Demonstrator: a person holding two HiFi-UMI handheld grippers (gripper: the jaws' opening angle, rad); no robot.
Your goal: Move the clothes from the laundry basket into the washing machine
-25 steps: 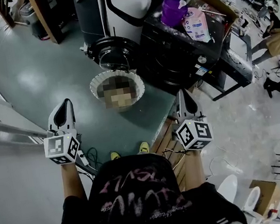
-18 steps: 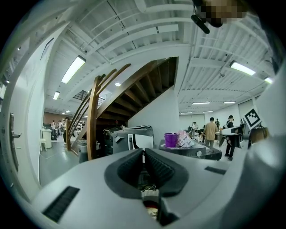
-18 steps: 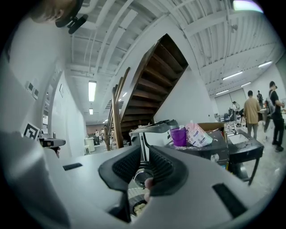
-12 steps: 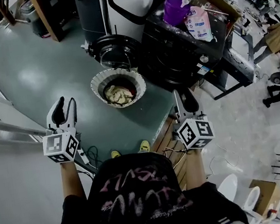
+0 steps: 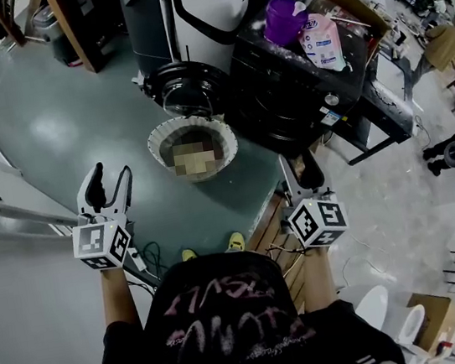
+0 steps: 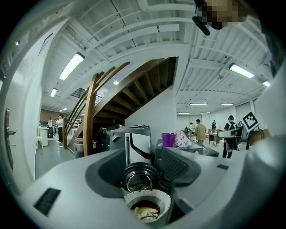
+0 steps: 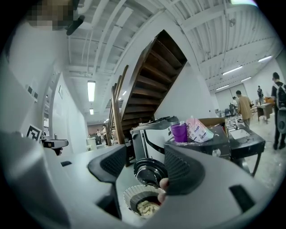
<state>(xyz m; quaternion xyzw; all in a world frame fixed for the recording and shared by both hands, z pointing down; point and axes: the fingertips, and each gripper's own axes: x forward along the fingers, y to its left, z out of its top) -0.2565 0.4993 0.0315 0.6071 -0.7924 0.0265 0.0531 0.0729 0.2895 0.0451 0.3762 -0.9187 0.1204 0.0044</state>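
The left gripper (image 5: 113, 174) and right gripper (image 5: 297, 163) are hovering low in frame, their empty jaws just opening partway, probably needing to be lowered squarely onto the clothes (image 6: 145, 211) in the central basket (image 5: 157, 136).

black short-sleeved t-shirt (image 5: 223, 322), pink lettering (image 5: 214, 293), yellow shoes (image 5: 234, 240), grey left gripper (image 5: 113, 172) and right gripper (image 5: 297, 159), marker cubes (image 5: 101, 245)
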